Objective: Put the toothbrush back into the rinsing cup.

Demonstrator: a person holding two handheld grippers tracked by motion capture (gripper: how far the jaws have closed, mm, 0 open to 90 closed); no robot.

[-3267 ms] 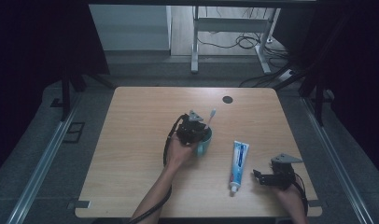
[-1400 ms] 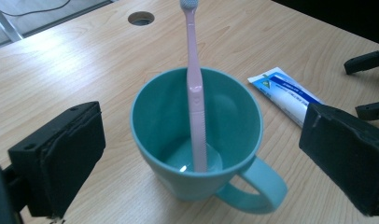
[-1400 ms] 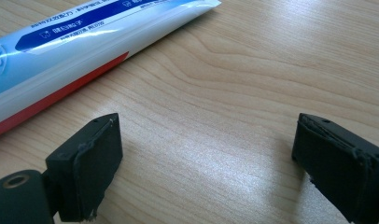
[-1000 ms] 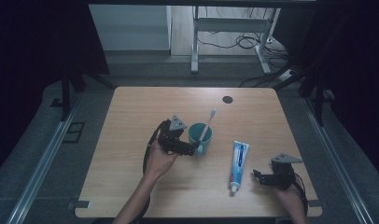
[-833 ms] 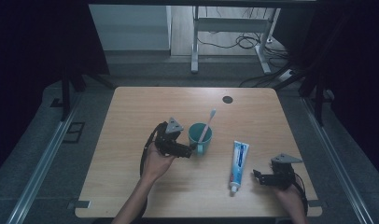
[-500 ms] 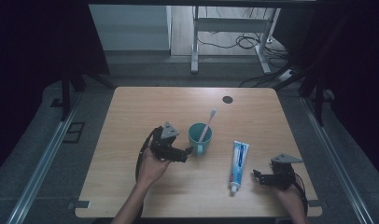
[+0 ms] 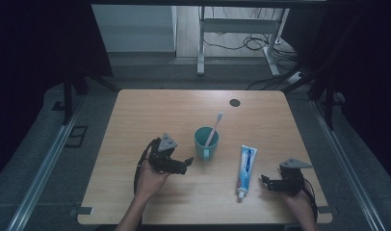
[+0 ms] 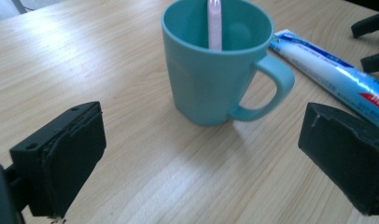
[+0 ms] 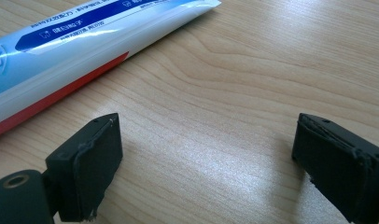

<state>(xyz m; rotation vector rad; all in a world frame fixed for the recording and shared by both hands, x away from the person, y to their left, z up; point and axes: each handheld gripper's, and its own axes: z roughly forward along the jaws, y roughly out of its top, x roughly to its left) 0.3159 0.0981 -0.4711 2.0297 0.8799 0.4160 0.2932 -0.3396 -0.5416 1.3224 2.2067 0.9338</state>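
Just left gripper [image 7: 188, 162] beside mug [image 7: 206, 143]

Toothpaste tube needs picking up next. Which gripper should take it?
Right. The right gripper sits open just beside the cap end of the blue-and-white toothpaste tube. The left gripper faces the teal mug, which stands between it and the tube.

Each black claw, left claw [image 7: 188, 163] and right claw [image 7: 264, 182], has two blocky jaws faced with worn black pads, a grey three-cornered top plate and a trailing black cable.
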